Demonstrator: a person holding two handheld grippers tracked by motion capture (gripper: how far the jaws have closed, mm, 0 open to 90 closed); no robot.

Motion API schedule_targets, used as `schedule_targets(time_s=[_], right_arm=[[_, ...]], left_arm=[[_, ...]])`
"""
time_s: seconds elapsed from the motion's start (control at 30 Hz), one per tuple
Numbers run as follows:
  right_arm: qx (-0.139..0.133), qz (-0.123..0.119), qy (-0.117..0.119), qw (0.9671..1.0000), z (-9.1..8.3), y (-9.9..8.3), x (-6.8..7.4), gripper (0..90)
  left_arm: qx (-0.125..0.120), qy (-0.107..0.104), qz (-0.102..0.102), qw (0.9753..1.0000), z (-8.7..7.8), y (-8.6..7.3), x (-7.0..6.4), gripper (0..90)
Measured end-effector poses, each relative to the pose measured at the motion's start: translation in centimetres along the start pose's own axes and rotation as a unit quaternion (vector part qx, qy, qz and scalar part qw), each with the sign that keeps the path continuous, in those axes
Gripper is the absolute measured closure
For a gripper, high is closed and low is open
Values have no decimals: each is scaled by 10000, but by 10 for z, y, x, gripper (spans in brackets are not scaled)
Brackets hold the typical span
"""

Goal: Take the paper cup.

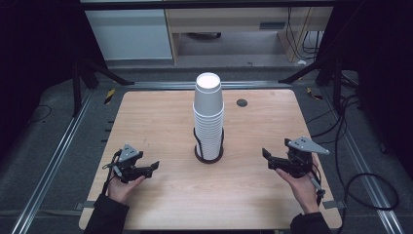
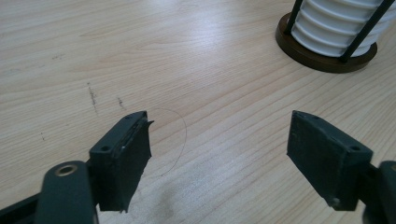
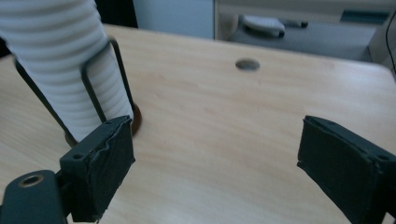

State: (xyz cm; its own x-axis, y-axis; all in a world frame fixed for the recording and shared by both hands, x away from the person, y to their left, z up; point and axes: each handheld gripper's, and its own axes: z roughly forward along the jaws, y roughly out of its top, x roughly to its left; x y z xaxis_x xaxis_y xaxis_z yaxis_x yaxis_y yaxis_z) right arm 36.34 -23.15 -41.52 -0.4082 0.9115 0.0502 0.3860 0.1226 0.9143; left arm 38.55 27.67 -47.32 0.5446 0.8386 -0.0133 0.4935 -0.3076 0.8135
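Note:
A tall stack of white paper cups (image 1: 209, 114) stands upside down in a black wire holder with a round dark base (image 1: 209, 157) at the middle of the wooden table (image 1: 160, 122). My left gripper (image 1: 155, 167) rests low at the front left, open and empty, its jaws pointing toward the holder. My right gripper (image 1: 267, 159) sits at the front right, also open and empty, facing the stack. The left gripper view has the base (image 2: 322, 49) at its top right, well beyond the gripper (image 2: 219, 144). The right gripper view shows the ribbed cups (image 3: 60, 56) at the left, beyond the gripper (image 3: 215, 154).
A small dark round hole (image 1: 242, 103) lies in the tabletop to the right of the stack, also in the right gripper view as the hole (image 3: 247, 64). Metal rails and cables run along the floor on both sides. A faint pencil arc (image 2: 180, 135) marks the wood.

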Motion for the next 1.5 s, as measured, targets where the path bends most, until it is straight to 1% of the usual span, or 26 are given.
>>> schedule_targets(time_s=[0.03,0.17,0.23,0.4,0.43,0.47,0.67,0.7,0.73,0.8,0.83,0.9,1.03,1.17,1.27,1.43,1.5], right_arm=[[-134,-7,33,9999,-2,7,2,105],[-461,-118,183,9987,-7,34,11,96],[-633,-203,223,9975,-9,48,15,95],[-947,-339,391,9942,-14,80,27,86],[-947,-339,391,9942,-14,80,27,86],[-1032,-347,506,9928,-15,91,33,84],[-1180,-531,712,9890,-12,117,53,78],[-1180,-531,712,9890,-12,117,53,78],[-1242,-597,807,9872,-10,126,62,76],[-1276,-601,866,9862,-7,131,68,75],[-1305,-623,920,9852,-5,135,73,74],[-1328,-653,978,9841,-1,140,80,73],[-1304,-728,1079,9829,7,149,91,69],[-1287,-735,1170,9820,17,158,100,66],[-1222,-704,1214,9825,27,162,104,65],[-1111,-704,1295,9828,42,164,110,63],[-1047,-736,1287,9834,48,165,111,62]], left_arm=[[47,5,12,10000,0,0,0,205],[132,-7,35,9999,1,0,-1,185],[135,-10,58,9999,2,0,-2,184],[124,-87,19,9999,2,0,-2,183],[124,-87,19,9999,2,0,-2,183],[118,-96,10,9999,2,0,-2,183],[78,-114,25,9999,1,1,-4,188],[78,-114,25,9999,1,1,-4,188],[69,-118,40,9999,0,2,-4,190],[71,-112,50,9999,0,2,-5,190],[73,-117,52,9999,0,2,-5,190],[57,-130,17,9999,0,2,-5,190],[79,-143,15,9999,0,2,-5,189],[111,-170,43,9998,0,3,-6,189],[124,-166,81,9998,1,3,-7,187],[183,-181,110,9996,2,2,-7,181],[163,-187,103,9996,2,2,-8,180]])
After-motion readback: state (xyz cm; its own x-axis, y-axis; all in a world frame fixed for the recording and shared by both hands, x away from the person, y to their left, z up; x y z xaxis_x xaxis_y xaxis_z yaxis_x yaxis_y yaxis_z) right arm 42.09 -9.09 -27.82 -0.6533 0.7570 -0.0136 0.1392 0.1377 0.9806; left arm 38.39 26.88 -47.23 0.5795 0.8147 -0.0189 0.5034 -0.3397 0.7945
